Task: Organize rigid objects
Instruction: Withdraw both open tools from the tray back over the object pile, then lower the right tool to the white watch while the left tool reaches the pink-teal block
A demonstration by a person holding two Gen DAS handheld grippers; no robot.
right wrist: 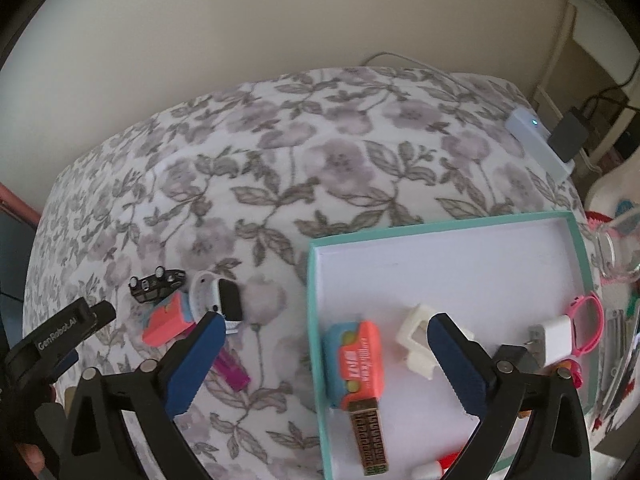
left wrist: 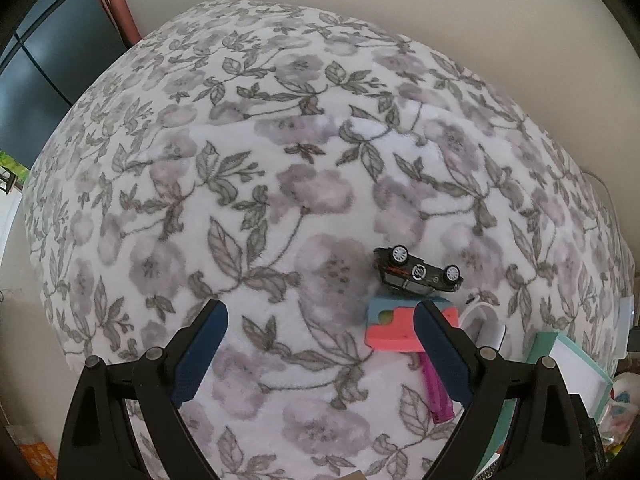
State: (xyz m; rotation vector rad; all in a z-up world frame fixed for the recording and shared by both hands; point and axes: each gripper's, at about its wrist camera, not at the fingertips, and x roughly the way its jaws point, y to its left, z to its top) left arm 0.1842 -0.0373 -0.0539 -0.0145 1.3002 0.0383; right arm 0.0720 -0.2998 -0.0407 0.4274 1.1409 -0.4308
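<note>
A teal tray (right wrist: 316, 320) with a white floor sits on the floral blanket (right wrist: 280, 160). In it lie a coral and blue toy (right wrist: 354, 356), a brown patterned bar (right wrist: 368, 436), a white plastic piece (right wrist: 414, 334), a white plug (right wrist: 554, 338) and a pink band (right wrist: 592, 326). My right gripper (right wrist: 326, 320) hovers open over the tray's left side, its pads touching nothing. Left of the tray lie an overturned black toy car (left wrist: 418, 270), a coral block (left wrist: 394, 330), a white smartwatch (right wrist: 218, 300) and a magenta item (left wrist: 438, 394). My left gripper (left wrist: 320, 312) is open and empty, just left of the block.
A white power strip (right wrist: 536, 142) with a black adapter (right wrist: 568, 136) lies at the blanket's far right corner. A glass jar (right wrist: 616, 252) and clutter stand right of the tray. Bare blanket (left wrist: 240, 160) stretches left and back to the wall.
</note>
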